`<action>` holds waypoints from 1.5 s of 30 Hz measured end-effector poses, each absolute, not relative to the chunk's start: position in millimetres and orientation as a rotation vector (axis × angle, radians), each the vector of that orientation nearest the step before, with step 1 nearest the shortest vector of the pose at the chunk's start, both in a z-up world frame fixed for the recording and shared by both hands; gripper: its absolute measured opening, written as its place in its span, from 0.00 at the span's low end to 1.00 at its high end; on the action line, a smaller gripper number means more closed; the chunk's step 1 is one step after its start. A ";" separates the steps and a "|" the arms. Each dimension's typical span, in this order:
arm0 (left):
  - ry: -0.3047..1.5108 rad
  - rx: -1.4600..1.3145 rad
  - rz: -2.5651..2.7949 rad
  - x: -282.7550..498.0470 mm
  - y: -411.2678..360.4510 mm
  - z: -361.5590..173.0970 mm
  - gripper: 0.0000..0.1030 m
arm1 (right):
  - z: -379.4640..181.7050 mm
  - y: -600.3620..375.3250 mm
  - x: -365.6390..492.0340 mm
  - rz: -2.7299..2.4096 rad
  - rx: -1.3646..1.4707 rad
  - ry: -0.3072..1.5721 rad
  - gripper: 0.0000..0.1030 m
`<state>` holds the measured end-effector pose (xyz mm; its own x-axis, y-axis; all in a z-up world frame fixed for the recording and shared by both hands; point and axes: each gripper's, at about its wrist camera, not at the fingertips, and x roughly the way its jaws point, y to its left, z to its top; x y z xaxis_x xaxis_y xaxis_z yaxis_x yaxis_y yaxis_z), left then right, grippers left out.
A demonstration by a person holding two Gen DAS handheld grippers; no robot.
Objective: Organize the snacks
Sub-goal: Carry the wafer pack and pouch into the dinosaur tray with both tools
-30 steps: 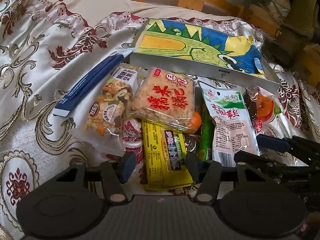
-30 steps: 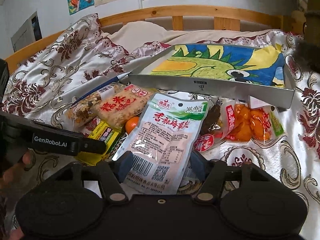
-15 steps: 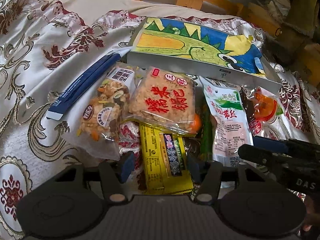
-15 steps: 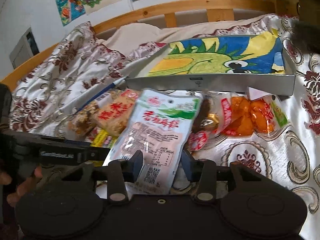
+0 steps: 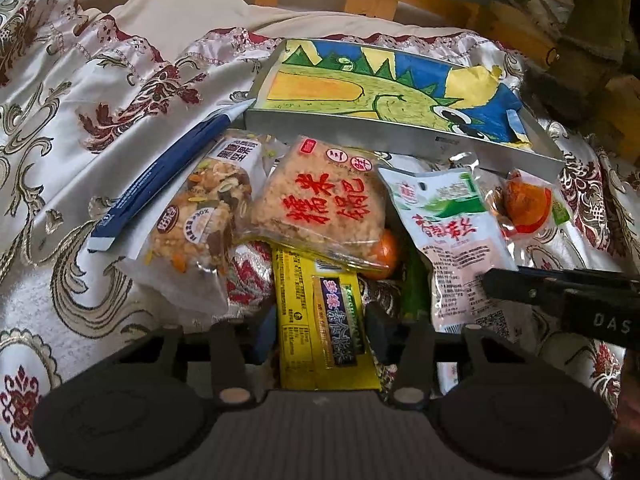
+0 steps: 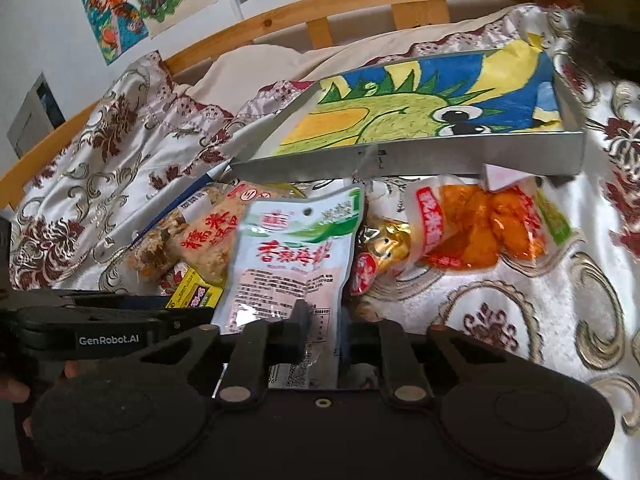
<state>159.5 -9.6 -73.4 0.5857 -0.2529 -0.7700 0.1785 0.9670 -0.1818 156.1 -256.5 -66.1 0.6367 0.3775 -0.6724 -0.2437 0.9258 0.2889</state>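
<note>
A heap of snack packs lay on the bed just in front of a shallow grey tray (image 5: 400, 136) lined with a dinosaur drawing. The white-and-pink pouch (image 6: 292, 264) was tilted up, its lower edge pinched in the right claw (image 6: 322, 334). To its left lay a clear rice-cracker pack (image 5: 320, 208) with red characters, overlapping a yellow bar (image 5: 320, 312) and an orange ball (image 5: 386, 250). Further left were a nut-mix bag (image 5: 200, 216) and a long blue sachet (image 5: 164, 176). To the pouch's right sat an orange-filled bag (image 6: 480, 228) and a small gold pack (image 6: 386, 246).
</note>
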 end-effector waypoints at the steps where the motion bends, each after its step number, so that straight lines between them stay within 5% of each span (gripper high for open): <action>1: 0.917 -0.087 -0.252 157.6 -9.7 -72.5 0.49 | -63.7 -258.8 153.6 0.356 0.184 0.806 0.09; 6: 0.970 -0.115 -0.260 147.8 -5.9 -65.7 0.49 | -50.1 -268.2 141.4 0.365 0.214 0.817 0.05; 11: 0.982 -0.107 -0.240 156.0 -9.5 -67.5 0.60 | -58.7 -267.9 150.5 0.394 0.270 0.861 0.34; 13: 0.979 -0.077 -0.240 159.6 -13.2 -69.5 0.60 | -67.8 -264.8 157.2 0.414 0.295 0.883 0.35; 18: 0.968 -0.017 -0.254 161.0 -17.5 -73.8 0.55 | -83.3 -261.8 164.5 0.433 0.371 0.895 0.29; 20: 0.961 -0.002 -0.254 158.7 -19.2 -73.9 0.51 | -80.2 -260.9 161.1 0.425 0.353 0.884 0.16; 23: 0.971 -0.016 -0.252 154.7 -20.3 -71.8 0.50 | -71.9 -259.6 154.3 0.415 0.302 0.860 0.12; 36: 1.039 -0.215 -0.268 127.9 -9.2 -47.5 0.49 | -25.7 -263.1 103.6 0.357 0.188 0.704 0.05; 45: 0.930 -0.220 -0.272 136.8 -22.9 -7.7 0.49 | 1.5 -277.5 94.1 0.339 0.178 0.620 0.05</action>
<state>136.8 -22.9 -7.7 0.5678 -0.3236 -0.7569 0.1355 0.9437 -0.3018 94.1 -277.5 1.5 0.7614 0.3626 -0.5374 -0.2573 0.9299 0.2628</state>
